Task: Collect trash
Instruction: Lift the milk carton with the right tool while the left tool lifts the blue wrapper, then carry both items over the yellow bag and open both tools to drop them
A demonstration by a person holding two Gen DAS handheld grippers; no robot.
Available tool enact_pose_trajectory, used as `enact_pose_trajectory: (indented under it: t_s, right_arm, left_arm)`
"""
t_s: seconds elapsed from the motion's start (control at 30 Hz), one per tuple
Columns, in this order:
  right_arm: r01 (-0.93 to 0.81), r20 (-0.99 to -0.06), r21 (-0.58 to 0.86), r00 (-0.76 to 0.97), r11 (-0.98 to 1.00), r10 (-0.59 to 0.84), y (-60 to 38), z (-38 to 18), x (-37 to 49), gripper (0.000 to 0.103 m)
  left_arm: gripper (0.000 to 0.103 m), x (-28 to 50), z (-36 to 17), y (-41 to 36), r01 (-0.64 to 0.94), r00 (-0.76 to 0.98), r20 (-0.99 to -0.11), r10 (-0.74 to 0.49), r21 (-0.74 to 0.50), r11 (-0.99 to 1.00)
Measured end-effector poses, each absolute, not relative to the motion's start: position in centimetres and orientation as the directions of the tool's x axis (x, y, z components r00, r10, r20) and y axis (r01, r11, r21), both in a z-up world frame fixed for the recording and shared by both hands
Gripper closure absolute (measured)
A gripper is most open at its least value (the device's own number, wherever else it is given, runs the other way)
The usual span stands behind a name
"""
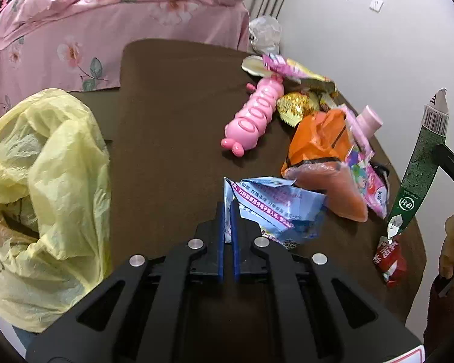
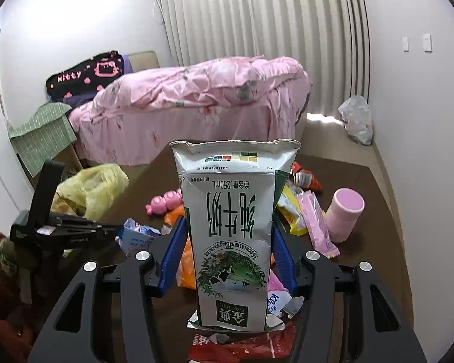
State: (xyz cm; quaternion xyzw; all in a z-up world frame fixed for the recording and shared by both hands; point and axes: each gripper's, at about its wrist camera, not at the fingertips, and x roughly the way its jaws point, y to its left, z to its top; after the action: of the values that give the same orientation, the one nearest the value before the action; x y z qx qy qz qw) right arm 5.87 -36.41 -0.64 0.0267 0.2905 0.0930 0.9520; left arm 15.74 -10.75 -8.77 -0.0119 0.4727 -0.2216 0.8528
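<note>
My left gripper (image 1: 226, 208) is shut on the edge of a crumpled light-blue wrapper (image 1: 272, 202), which lies on the brown mat (image 1: 172, 121). The right wrist view shows that same wrapper (image 2: 137, 236) at the tip of the left gripper (image 2: 118, 230). My right gripper (image 2: 228, 227) holds a flattened green-and-white milk carton (image 2: 230, 199) upright, with both blue pads against its sides. The carton (image 1: 420, 163) also shows at the right edge of the left wrist view. An open yellow plastic bag (image 1: 45, 181) sits on the left.
A heap of litter lies along the mat's right side: a pink caterpillar-shaped bottle (image 1: 254, 118), an orange bag (image 1: 320, 142), a pink cup (image 2: 345, 214), snack packets and a red wrapper (image 1: 390, 260). A pink-covered bed (image 2: 196, 96) stands behind. A white bag (image 2: 357, 118) sits by the curtain.
</note>
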Motion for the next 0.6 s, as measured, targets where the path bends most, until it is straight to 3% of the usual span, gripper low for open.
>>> enact_pose_trajectory:
  t_s: [0.27, 0.6]
  right_arm:
    - [-0.181, -0.496, 0.087, 0.845, 0.98, 0.2, -35.4, 1.4, 5.1, 0.052]
    - [-0.282, -0.415, 0.1, 0.86, 0.954, 0.298, -31.5, 4.6, 6.1, 0.052]
  left_arm:
    - [0.101, 13.0, -4.7, -9.2, 0.381, 0.575, -0.717, -0.393, -0.19, 0.905]
    - [0.101, 11.2, 1.2, -4.2, 0.288, 0.757, -0.589, -0.282, -0.087, 0.954]
